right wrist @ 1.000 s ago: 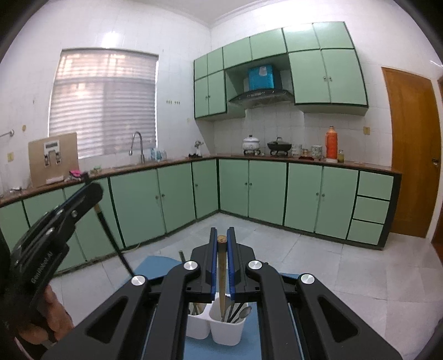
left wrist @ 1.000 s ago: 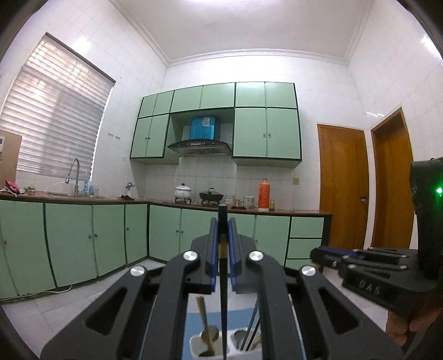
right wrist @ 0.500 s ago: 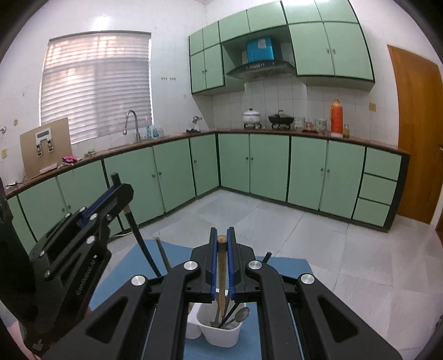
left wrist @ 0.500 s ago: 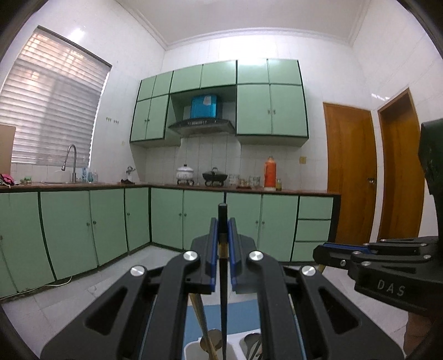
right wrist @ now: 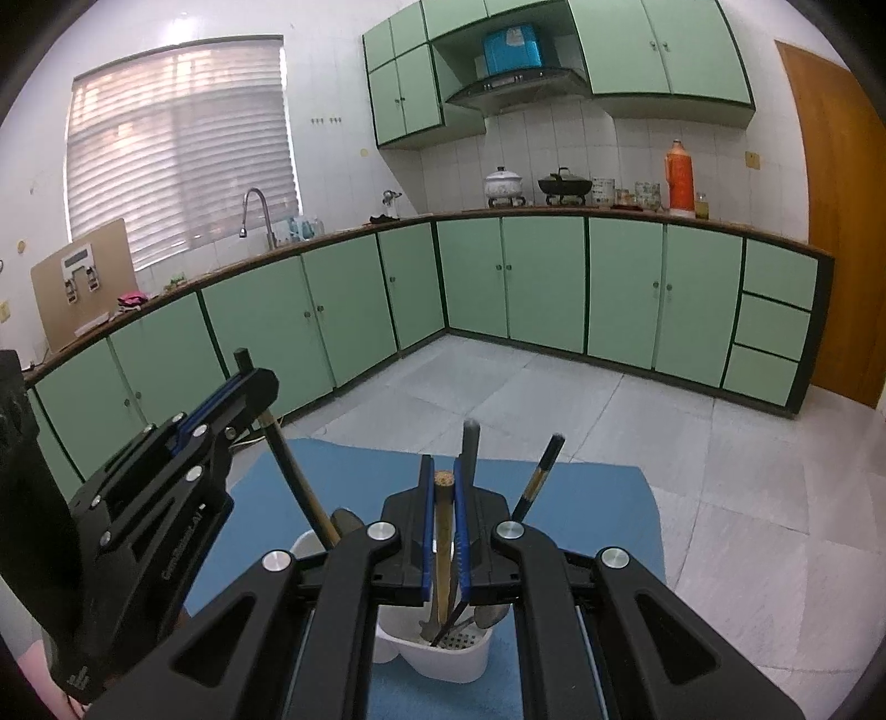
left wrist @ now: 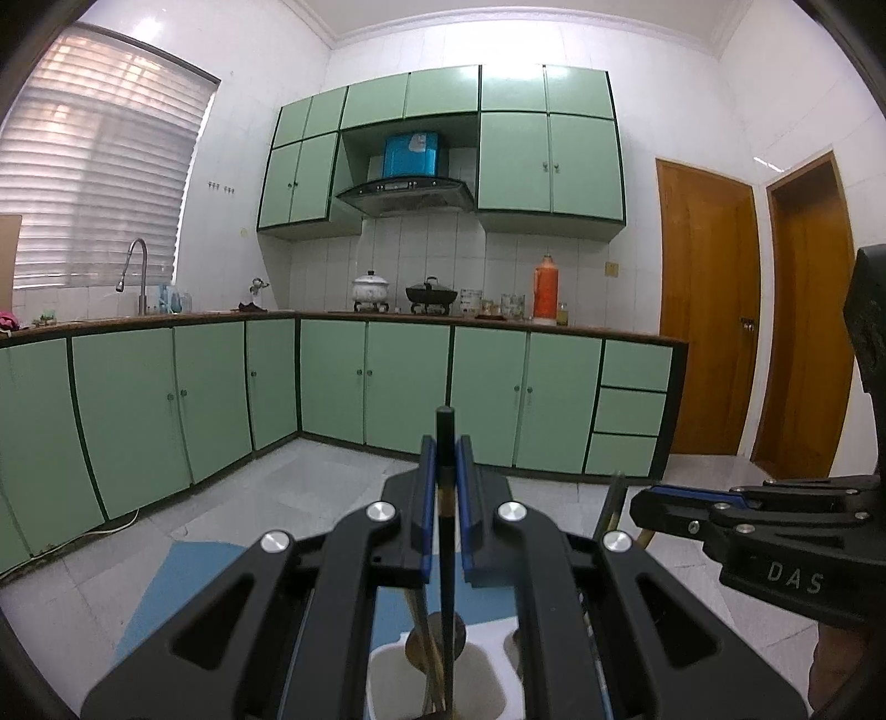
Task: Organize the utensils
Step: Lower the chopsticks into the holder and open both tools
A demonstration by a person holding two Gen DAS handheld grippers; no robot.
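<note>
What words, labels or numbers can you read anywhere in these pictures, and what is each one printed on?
"DAS": white letters on the black body of the right gripper, seen from the left wrist view.
Raised lettering on the side of the left gripper, in the right wrist view: too blurred to read.
Label on the blue box above the range hood: too small to read.
Printing on the cardboard box on the counter: unreadable.
</note>
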